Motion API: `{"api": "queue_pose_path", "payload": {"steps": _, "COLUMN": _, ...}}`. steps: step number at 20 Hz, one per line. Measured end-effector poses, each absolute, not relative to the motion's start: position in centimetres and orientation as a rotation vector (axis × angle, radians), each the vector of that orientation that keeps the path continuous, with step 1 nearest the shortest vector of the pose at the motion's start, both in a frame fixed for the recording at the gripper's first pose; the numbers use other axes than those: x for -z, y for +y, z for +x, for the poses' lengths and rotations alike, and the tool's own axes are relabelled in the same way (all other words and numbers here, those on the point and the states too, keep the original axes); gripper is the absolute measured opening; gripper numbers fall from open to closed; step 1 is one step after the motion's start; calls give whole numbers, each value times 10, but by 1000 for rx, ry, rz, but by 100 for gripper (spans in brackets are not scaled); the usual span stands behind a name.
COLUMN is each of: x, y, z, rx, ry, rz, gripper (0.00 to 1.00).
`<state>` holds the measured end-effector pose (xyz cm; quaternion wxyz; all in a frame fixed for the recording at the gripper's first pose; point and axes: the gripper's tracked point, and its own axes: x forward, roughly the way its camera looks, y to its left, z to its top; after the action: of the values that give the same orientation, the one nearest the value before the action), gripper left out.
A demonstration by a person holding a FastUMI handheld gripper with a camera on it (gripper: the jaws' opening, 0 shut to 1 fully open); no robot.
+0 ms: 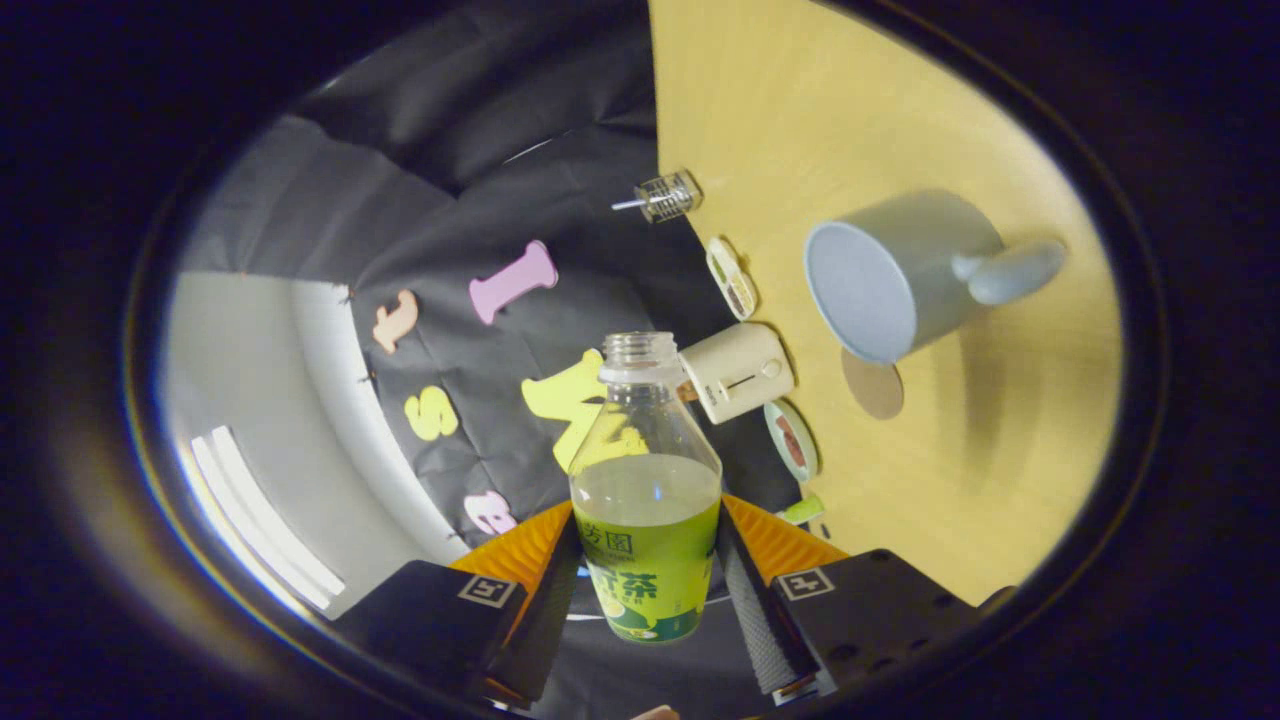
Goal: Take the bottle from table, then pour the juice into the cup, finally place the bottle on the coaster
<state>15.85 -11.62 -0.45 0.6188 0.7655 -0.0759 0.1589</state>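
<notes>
My gripper [647, 578] is shut on an uncapped clear bottle [646, 500] with a green label, both fingers pressing its sides. Pale green juice fills it to about half, the liquid surface level in the view. The whole view is rolled sideways, so the wooden table [1010, 470] rises at the right. On it stands a grey mug [905, 272] with its handle pointing away from the bottle; its open mouth faces the bottle's neck, a short way beyond it. A round brown coaster [872, 385] lies on the table just beside the mug's base rim.
A cream toaster-like box [740, 372] sits at the table's edge just past the bottle's neck. Two small dishes [732, 277] [793, 440] and a small glass jar [668, 195] stand along that same edge. The black cloth wall lies behind the bottle.
</notes>
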Motion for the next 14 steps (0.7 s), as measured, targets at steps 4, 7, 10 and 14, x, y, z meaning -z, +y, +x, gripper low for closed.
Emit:
{"api": "queue_pose_path", "payload": {"steps": 4, "x": -10, "y": -130, "z": 144, "rx": -314, "ry": -183, "rz": 1396, "gripper": 79}}
{"api": "queue_pose_path", "payload": {"steps": 7, "x": -22, "y": -139, "z": 134, "rx": -271, "ry": -160, "rz": 1167, "gripper": 79}}
{"api": "queue_pose_path", "payload": {"steps": 10, "x": -43, "y": -141, "z": 122, "rx": -304, "ry": -167, "rz": 1001, "gripper": 80}}
{"api": "queue_pose_path", "payload": {"steps": 14, "x": -51, "y": -145, "z": 129, "rx": -223, "ry": -179, "rz": 728, "gripper": 79}}
